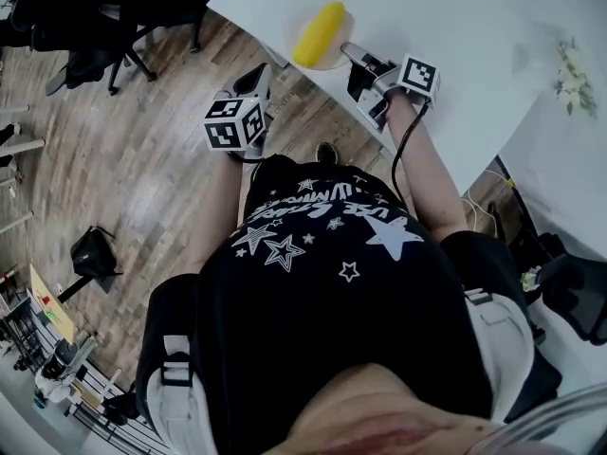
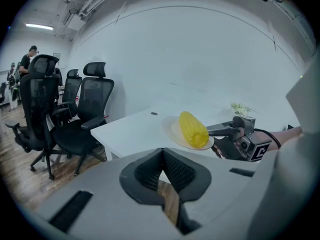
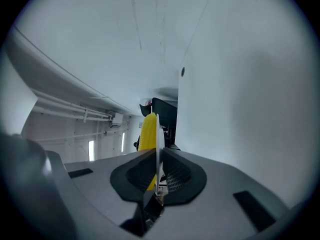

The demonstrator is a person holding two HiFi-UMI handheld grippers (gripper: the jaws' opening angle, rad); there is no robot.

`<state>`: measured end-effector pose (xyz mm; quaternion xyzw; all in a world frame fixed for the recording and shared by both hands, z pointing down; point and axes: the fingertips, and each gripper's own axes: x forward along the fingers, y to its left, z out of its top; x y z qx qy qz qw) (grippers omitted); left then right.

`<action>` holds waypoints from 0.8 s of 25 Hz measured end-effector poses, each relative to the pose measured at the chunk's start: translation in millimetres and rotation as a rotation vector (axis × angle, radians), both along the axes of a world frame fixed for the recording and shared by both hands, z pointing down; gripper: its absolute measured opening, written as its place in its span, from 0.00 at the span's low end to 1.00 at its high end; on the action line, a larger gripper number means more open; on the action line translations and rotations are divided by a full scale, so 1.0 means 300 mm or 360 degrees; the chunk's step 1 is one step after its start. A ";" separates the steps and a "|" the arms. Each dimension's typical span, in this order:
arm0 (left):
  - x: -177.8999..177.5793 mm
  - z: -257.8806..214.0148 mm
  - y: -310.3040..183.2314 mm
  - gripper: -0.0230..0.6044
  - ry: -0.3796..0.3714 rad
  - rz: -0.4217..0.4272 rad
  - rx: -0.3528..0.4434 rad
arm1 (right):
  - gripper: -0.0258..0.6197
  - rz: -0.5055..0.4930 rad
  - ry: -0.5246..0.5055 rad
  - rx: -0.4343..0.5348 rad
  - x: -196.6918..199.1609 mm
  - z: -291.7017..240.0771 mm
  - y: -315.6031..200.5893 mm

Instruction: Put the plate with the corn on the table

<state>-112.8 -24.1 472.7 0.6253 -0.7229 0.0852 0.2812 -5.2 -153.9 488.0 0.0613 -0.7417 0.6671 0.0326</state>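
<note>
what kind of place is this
Probably an office or lab workspace: black swivel chairs stand in a row, there is a plain white table, and the floor is wood plank.

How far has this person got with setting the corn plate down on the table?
Done: the right gripper is clamped on the plate rim, with the corn lying on it. In hand: the plate is held over a corner of the white table; whether it touches is unclear. To do: set it down, let go. The left gripper is shut, empty.
</note>
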 end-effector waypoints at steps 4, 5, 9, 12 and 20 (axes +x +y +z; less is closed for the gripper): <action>-0.050 -0.006 -0.075 0.04 0.0008 0.0046 -0.0005 | 0.09 0.0047 0.0034 -0.0018 -0.032 0.016 -0.062; -0.063 -0.006 -0.093 0.04 0.0012 0.0060 -0.0004 | 0.09 0.0058 0.0043 -0.0013 -0.040 0.018 -0.078; -0.119 0.021 -0.143 0.04 0.0022 0.0121 -0.0009 | 0.09 0.0125 0.0034 -0.0023 -0.066 0.039 -0.114; -0.158 0.049 -0.208 0.04 0.0037 0.0163 -0.0012 | 0.09 0.0174 0.0059 0.0001 -0.076 0.053 -0.153; -0.308 0.062 -0.446 0.04 0.0038 0.0374 -0.0021 | 0.09 0.0314 0.0107 0.0033 -0.181 0.082 -0.293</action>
